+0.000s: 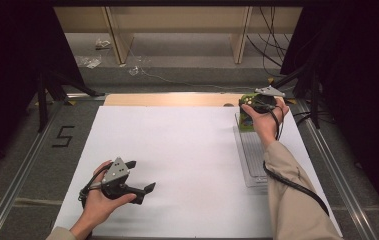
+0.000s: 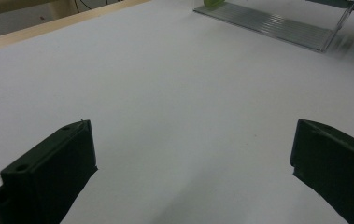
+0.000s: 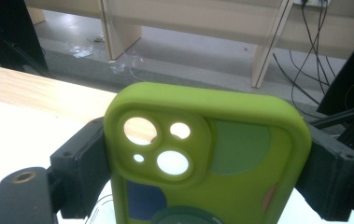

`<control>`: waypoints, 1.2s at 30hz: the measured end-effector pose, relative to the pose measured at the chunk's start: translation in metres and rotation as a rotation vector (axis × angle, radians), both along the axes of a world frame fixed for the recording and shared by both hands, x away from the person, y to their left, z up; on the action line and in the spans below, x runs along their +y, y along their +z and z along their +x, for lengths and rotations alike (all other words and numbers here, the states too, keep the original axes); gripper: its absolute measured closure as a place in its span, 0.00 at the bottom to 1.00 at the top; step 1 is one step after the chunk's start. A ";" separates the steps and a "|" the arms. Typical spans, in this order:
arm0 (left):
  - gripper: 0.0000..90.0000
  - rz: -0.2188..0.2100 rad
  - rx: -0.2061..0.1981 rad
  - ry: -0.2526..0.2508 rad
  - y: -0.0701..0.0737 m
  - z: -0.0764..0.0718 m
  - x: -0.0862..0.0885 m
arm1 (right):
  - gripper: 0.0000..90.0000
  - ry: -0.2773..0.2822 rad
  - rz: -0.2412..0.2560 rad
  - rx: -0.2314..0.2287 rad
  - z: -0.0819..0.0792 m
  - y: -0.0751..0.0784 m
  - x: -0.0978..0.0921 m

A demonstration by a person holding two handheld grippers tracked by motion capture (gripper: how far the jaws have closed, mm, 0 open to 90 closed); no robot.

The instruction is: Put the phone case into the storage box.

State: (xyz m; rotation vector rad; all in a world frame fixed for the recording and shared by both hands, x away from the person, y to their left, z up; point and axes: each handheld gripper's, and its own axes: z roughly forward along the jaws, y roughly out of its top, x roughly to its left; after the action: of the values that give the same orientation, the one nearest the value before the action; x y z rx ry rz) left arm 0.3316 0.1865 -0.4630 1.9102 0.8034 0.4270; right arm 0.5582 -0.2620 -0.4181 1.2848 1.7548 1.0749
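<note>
Nearest the person, the left tool (image 1: pixel 141 176) rests low over the white tabletop (image 1: pixel 177 150) at the near left, held in the left hand (image 1: pixel 99 200). Its two black jaws stand wide apart with nothing between them; in the left gripper view only bare white surface lies in the gap.

Farther off, on the right side of the tabletop, lies a clear plastic tray (image 1: pixel 252 155), a long shallow container with a ribbed floor. Its near and middle stretch holds nothing. In the left gripper view the tray (image 2: pixel 277 25) shows at the top edge as a transparent ribbed slab with raised walls, and a spot of green sits at its far end.

At the far end of the tray the right tool (image 1: pixel 251 111) is held in the right hand (image 1: pixel 264 120), the beige sleeve (image 1: pixel 292 200) reaching along the tray's right side. This tool is clamped on a lime-green phone case (image 1: pixel 247 122), which stands upright over the tray's far end; whether its lower edge touches the tray floor cannot be told. In the right gripper view the phone case (image 3: pixel 212 158) is squeezed by its two long sides between the jaws, its camera cutouts at the upper left and darker green, blue and pink patches on its back.

Beyond the white sheet a strip of bare wood (image 1: pixel 167 99) edges the tabletop, then the grey floor (image 1: pixel 187 55) with cables (image 1: pixel 272 45).
</note>
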 end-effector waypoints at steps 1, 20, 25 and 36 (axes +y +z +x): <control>0.00 0.000 0.000 0.000 0.000 0.000 0.000 | 0.18 0.002 0.000 0.001 0.000 0.000 0.000; 0.00 0.001 0.000 0.001 0.000 0.000 0.000 | 0.14 -0.006 -0.009 -0.012 0.005 -0.002 0.001; 0.00 0.001 0.000 -0.001 0.000 0.000 0.000 | 0.11 -0.005 -0.012 -0.010 0.006 -0.002 0.000; 0.00 0.001 -0.001 0.001 0.000 0.000 0.000 | 0.06 -0.007 -0.002 -0.013 0.003 0.003 0.001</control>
State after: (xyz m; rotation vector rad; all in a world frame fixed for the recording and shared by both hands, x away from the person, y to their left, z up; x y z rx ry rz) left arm 0.3316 0.1864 -0.4629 1.9102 0.8038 0.4293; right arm 0.5610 -0.2614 -0.4154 1.2791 1.7397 1.0746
